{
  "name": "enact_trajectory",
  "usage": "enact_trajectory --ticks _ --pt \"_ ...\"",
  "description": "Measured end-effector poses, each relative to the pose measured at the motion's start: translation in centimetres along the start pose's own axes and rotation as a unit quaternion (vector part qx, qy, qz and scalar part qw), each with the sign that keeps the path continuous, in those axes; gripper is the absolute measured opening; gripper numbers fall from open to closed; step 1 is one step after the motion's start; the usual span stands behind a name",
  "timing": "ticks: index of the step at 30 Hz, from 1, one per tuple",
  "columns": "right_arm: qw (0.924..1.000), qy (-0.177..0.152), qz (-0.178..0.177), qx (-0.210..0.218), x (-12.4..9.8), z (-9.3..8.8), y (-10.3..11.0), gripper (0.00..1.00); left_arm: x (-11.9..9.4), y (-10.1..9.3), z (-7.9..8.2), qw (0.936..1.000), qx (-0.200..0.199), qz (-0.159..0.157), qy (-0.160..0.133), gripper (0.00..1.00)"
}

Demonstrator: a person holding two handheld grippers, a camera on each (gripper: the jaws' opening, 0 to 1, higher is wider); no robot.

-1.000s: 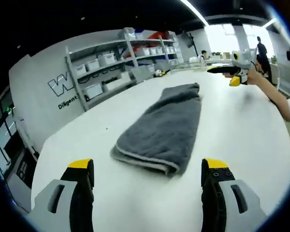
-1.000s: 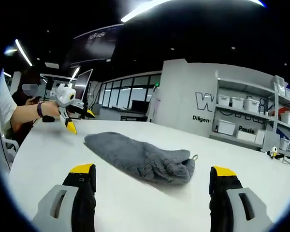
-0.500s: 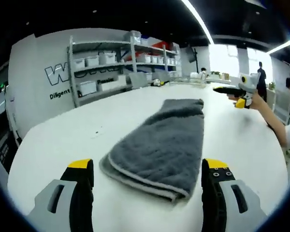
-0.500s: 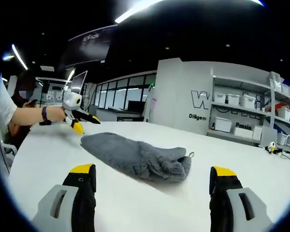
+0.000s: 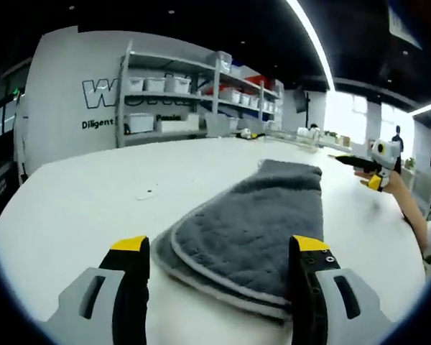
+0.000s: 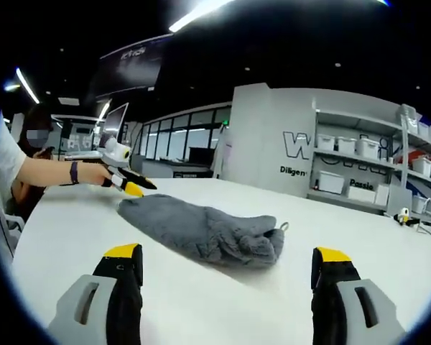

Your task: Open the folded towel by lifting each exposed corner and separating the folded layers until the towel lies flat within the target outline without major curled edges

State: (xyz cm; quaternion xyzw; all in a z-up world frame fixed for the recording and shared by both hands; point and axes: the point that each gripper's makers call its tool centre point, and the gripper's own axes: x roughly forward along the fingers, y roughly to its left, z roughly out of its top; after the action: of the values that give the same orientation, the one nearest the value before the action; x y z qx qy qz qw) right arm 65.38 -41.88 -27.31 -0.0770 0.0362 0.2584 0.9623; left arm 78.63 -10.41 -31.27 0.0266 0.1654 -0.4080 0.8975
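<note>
Left gripper view has the folded grey plush towel (image 5: 255,230) lying on the white bench (image 5: 79,201), its near folded corner with pale piped edging sitting right between the left tongs (image 5: 219,251), whose yellow-tipped jaws are spread wide with nothing in them. Further off, the right tongs (image 5: 373,176) hover over the bench past the towel's far end, held by a hand. Right gripper view: the same towel (image 6: 205,230) has a small loop at one end, and the right tongs (image 6: 230,260) are spread apart too, empty. Shelves with white bins (image 5: 172,108) line the back wall.
</note>
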Motion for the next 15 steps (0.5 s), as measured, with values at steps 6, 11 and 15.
enact_trajectory --ticks 6,11,15 --pt "1.0 0.008 0.003 0.001 0.2 -0.4 0.1 0.99 0.3 0.1 -0.6 0.9999 -0.014 -0.001 -0.001 0.67" --pt "0.9999 0.009 0.003 0.001 0.2 -0.5 0.2 0.99 0.3 0.2 -1.3 0.9999 -0.012 0.011 0.005 0.63" --pt "0.9999 0.01 0.001 0.004 0.2 -0.7 0.1 0.99 0.3 0.0 -1.6 0.9997 -0.021 0.01 0.003 0.58"
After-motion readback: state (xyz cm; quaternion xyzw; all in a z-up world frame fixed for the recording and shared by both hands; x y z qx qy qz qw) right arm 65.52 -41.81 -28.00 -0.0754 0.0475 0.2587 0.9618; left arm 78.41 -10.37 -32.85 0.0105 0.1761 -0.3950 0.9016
